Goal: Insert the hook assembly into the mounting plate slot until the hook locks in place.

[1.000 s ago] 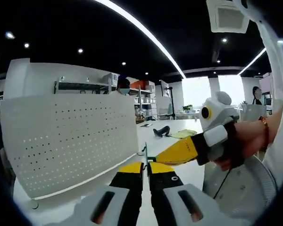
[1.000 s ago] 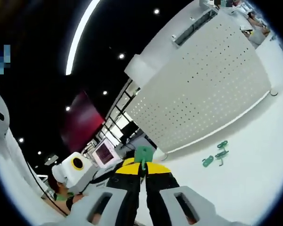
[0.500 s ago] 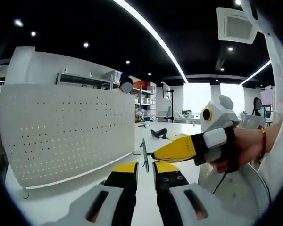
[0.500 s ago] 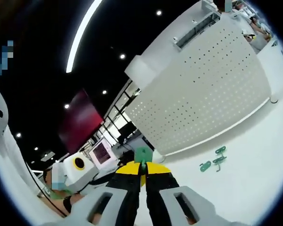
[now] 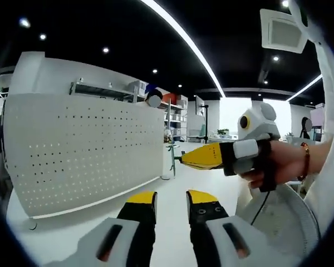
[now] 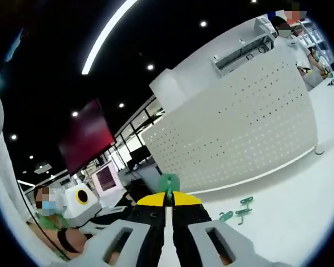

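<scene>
Left gripper view: the left gripper [image 5: 171, 201] stood released and empty before the pegboard [image 5: 83, 150].

Right gripper view: the right gripper [image 6: 168, 199] clenched the green hook [image 6: 168, 183], well apart from the board; insertion remained undone.

A second ago the left gripper [image 5: 171, 201] holds its jaws shut on the thin metal stem of the green hook [image 5: 170, 149]; half a second ago they have begun to part, and now they stand wide apart with nothing between them. The right gripper [image 5: 181, 159], its jaws closed on the hook, now carries it alone, higher and farther from the left gripper, in front of the white pegboard [image 5: 83, 150].
</scene>
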Action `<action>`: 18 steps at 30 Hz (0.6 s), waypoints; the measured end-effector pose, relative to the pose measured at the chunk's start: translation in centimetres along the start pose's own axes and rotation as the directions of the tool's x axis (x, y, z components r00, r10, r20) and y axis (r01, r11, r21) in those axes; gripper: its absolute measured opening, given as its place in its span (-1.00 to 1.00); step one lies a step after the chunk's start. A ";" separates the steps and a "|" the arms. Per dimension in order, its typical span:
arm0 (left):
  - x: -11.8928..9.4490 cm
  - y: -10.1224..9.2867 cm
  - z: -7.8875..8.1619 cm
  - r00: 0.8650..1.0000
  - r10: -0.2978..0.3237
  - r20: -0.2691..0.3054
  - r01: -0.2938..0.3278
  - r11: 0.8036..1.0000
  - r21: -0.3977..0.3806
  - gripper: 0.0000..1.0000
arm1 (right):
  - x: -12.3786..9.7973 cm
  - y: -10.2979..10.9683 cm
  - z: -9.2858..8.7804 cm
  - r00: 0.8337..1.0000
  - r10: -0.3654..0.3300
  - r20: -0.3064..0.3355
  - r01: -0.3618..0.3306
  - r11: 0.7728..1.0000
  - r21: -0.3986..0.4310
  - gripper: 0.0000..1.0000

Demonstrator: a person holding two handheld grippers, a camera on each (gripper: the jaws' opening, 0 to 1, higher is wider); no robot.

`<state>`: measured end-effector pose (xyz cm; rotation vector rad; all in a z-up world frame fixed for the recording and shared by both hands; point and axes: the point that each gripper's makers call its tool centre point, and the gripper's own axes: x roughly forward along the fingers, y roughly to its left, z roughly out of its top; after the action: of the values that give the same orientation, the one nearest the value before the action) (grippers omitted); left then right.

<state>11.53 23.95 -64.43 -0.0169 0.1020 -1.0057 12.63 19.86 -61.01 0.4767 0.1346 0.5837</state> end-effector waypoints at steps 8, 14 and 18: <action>-0.7 0.4 -0.9 1.000 0.013 -0.027 -0.013 1.000 -0.006 -0.52 | 0.5 -0.9 2.0 0.999 -0.027 0.024 0.029 0.996 -0.089 -0.97; -1.1 0.8 -0.8 0.999 0.029 -0.028 -0.029 1.000 0.005 -0.54 | 0.8 -2.0 3.3 0.998 -0.058 0.024 0.061 0.986 -0.156 -0.96; -1.1 0.7 -0.9 0.999 0.023 -0.032 -0.023 1.000 0.005 -0.50 | 1.2 -2.2 4.3 0.998 -0.051 0.027 0.055 0.983 -0.173 -0.96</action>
<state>11.47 25.32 -65.27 0.0048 0.1293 -0.9836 15.77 17.23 -58.24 0.3092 0.0740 0.5323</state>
